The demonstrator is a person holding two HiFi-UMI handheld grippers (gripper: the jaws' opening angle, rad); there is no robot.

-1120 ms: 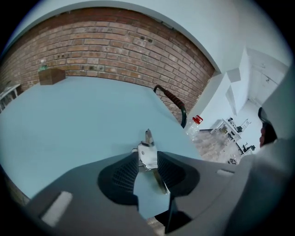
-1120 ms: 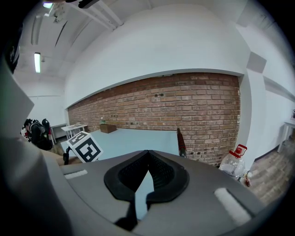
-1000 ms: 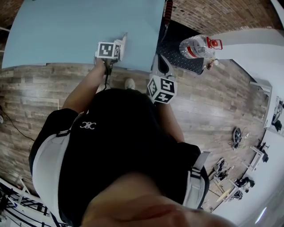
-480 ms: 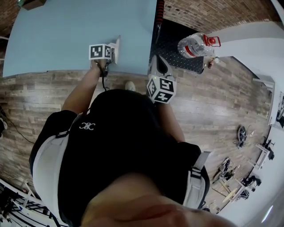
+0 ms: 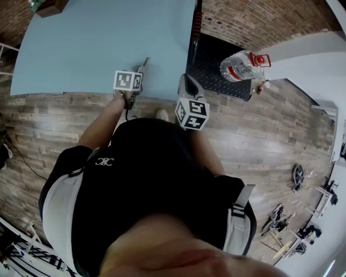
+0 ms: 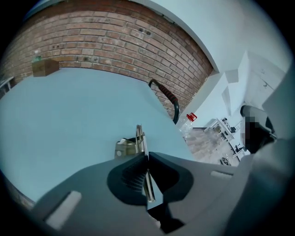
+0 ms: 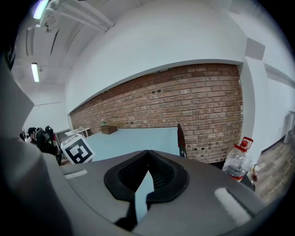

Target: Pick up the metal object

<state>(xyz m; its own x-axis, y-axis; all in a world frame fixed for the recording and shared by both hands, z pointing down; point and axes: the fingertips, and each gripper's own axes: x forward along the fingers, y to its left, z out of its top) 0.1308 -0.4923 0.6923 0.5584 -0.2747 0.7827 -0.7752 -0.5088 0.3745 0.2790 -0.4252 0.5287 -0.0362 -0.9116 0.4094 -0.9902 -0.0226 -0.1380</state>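
The metal object (image 6: 132, 146), a small spring hinge with a thin flat leaf, lies near the front edge of the light blue table (image 6: 69, 106). My left gripper (image 6: 146, 156) is closing on it, with the thin leaf standing on edge between the pads, which press on it. In the head view the metal object (image 5: 145, 64) pokes out just beyond the left gripper (image 5: 140, 71), by its marker cube. My right gripper (image 7: 147, 153) is shut with nothing in it, held off the table's right front corner, above the floor (image 5: 186, 82).
A black bar with a red grip (image 5: 195, 24) runs along the table's right edge. A clear water jug with a red cap (image 5: 241, 64) stands on a black mat (image 5: 216, 62) to the right. A small brown box (image 5: 47, 6) sits at the table's far left corner.
The left gripper's jaws have closed in on the metal object at the table's front edge. The right gripper has stayed beside the table corner.
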